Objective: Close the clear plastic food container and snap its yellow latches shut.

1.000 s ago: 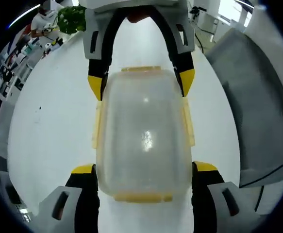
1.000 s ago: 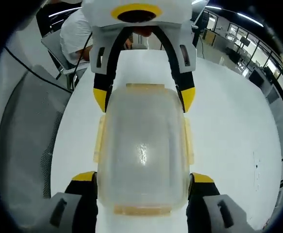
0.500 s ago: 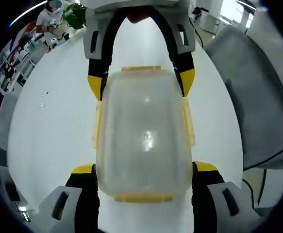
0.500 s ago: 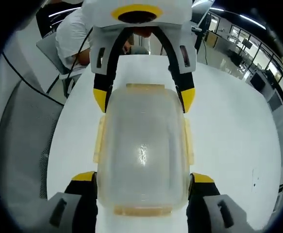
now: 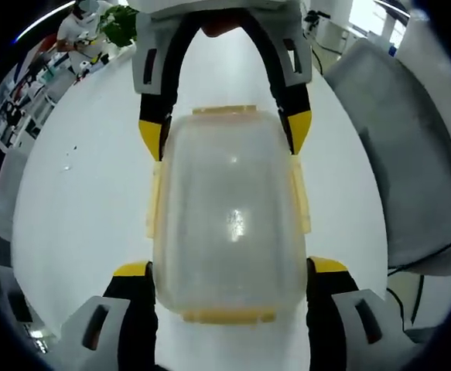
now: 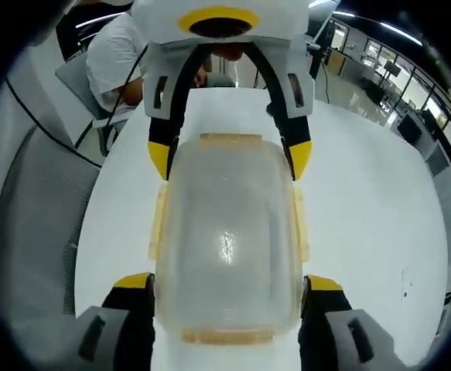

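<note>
The clear plastic container (image 5: 229, 209) (image 6: 227, 232) has its lid on top, and the lid faces both cameras. Yellow latches (image 5: 300, 202) (image 6: 157, 222) run along its sides and ends; whether they are snapped down I cannot tell. In the left gripper view, my left gripper (image 5: 229, 269) has its yellow-tipped jaws pressed against the near end's two sides. My right gripper (image 5: 225, 131) clasps the far end. The right gripper view mirrors this: right gripper (image 6: 229, 282) near, left gripper (image 6: 229, 151) far.
A white table (image 5: 86, 201) (image 6: 364, 201) lies beneath. A grey mesh chair (image 5: 411, 154) (image 6: 32, 224) with a black cable across it stands beside the table. A green plant (image 5: 121, 23) sits far off. A person in white (image 6: 117, 62) is beyond the table's end.
The background has slid slightly behind the container in both views, so the cameras moved. The container and both grippers keep the same places relative to each other.
</note>
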Tool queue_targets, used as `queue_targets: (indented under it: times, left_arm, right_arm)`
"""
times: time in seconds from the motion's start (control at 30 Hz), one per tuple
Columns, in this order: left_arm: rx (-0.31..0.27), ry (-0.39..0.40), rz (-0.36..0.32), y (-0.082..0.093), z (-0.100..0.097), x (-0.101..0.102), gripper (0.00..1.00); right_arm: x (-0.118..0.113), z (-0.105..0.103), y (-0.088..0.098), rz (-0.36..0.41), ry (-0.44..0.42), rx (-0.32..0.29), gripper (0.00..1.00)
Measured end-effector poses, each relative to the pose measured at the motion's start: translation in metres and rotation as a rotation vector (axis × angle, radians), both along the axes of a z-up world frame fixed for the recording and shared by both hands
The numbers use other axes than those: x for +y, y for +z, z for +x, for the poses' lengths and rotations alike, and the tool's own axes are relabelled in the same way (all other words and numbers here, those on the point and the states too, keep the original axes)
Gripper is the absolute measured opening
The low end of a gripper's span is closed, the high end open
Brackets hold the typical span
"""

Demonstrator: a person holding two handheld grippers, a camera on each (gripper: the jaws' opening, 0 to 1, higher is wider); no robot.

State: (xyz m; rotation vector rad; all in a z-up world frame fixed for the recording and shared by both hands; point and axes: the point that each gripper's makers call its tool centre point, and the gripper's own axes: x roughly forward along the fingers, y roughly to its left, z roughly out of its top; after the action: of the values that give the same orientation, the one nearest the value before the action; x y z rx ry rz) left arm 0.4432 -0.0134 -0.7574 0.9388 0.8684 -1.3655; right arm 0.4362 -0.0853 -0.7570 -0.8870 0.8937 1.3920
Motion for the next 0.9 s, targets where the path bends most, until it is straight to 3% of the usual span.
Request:
queue_targets:
  times: [0.1, 0.17, 0.2, 0.27, 0.33, 0.4, 0.53, 0.7, 0.9]
  left_arm:
    - [-0.011, 0.001, -0.004, 0.001, 0.000, 0.000, 0.80]
    - [-0.068, 0.023, 0.002, 0.003, 0.008, 0.000, 0.92]
    - [-0.064, 0.028, -0.003, 0.003, 0.006, -0.001, 0.99]
    - [-0.070, 0.030, -0.012, 0.008, 0.005, -0.002, 0.99]
    - [-0.113, 0.035, -0.011, 0.012, 0.008, -0.001, 0.99]
    - [-0.082, 0.073, -0.033, 0.014, 0.004, -0.002, 0.99]
    - [-0.108, 0.130, -0.068, 0.024, 0.003, -0.004, 0.99]
    - [-0.069, 0.203, -0.132, 0.034, -0.010, -0.005, 0.98]
    - [-0.091, 0.260, -0.164, 0.045, -0.021, -0.001, 0.99]
  right_arm:
    - [0.001, 0.001, 0.000, -0.005, -0.008, -0.003, 0.80]
    - [0.002, 0.004, 0.001, 0.006, -0.044, -0.014, 0.93]
    - [0.002, 0.004, 0.002, 0.006, -0.062, -0.007, 0.99]
    - [0.002, 0.002, 0.007, 0.018, -0.067, -0.003, 0.99]
    - [0.001, 0.004, 0.010, 0.015, -0.085, -0.027, 0.99]
    - [0.003, 0.003, 0.014, 0.033, -0.090, -0.039, 0.99]
    - [0.004, -0.001, 0.024, 0.052, -0.115, -0.049, 0.99]
    - [0.004, -0.006, 0.033, 0.085, -0.144, -0.066, 0.99]
    - [0.002, -0.019, 0.042, 0.140, -0.197, -0.068, 0.99]
